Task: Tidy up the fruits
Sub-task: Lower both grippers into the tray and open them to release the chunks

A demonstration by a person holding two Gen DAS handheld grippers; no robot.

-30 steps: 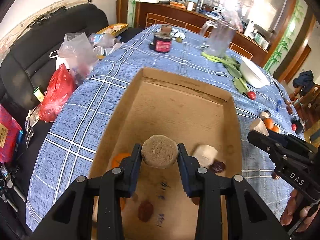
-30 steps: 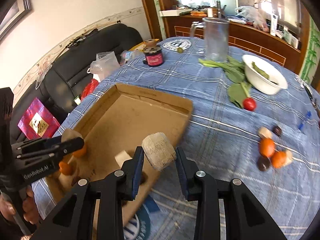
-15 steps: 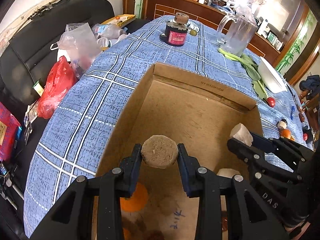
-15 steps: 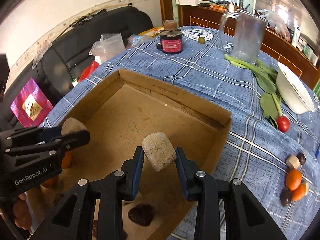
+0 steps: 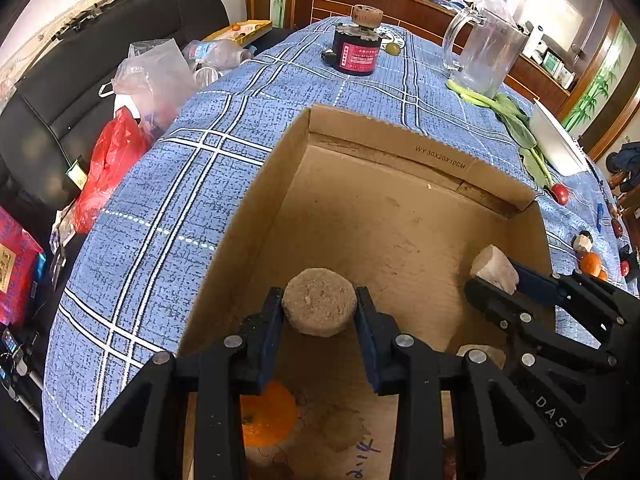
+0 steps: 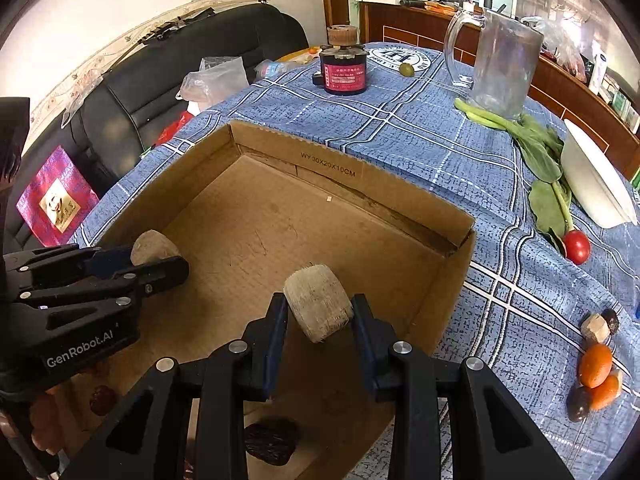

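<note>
Now mid-delivery, with both loads poised over the cardboard box [image 6: 360, 184] on the blue-checked counter [image 6: 400, 128]. Left tongs [image 5: 319, 312] clamped on a round brown piece [image 5: 319, 306], flat face toward the camera, hanging above the near end of the box floor. Right tongs [image 6: 318, 312] clamped on a pale stubby piece [image 6: 318, 306], tilted between the pads, also inside the box outline toward its right wall. Both pairs pitched steeply downward, side by side, neither load touching cardboard as far as can be told.

Already lying in the box: an orange [image 5: 268, 420] beneath the left tongs, a dark wrinkled fruit [image 6: 272, 442] near the front edge, another pale lump partly hidden behind the right tongs.

Next, judged from this: lower a little, spread each pair enough to let the piece drop on bare floor, clear of the orange, then lift straight out. Worth watching for rolling, given the round shapes. Afterwards, out to the right on the counter, a small cluster waiting well apart from the box: two small oranges [image 6: 596, 366], dark fruits, a pale chunk, and a red tomato [image 6: 577, 247] beside the greens.
</note>
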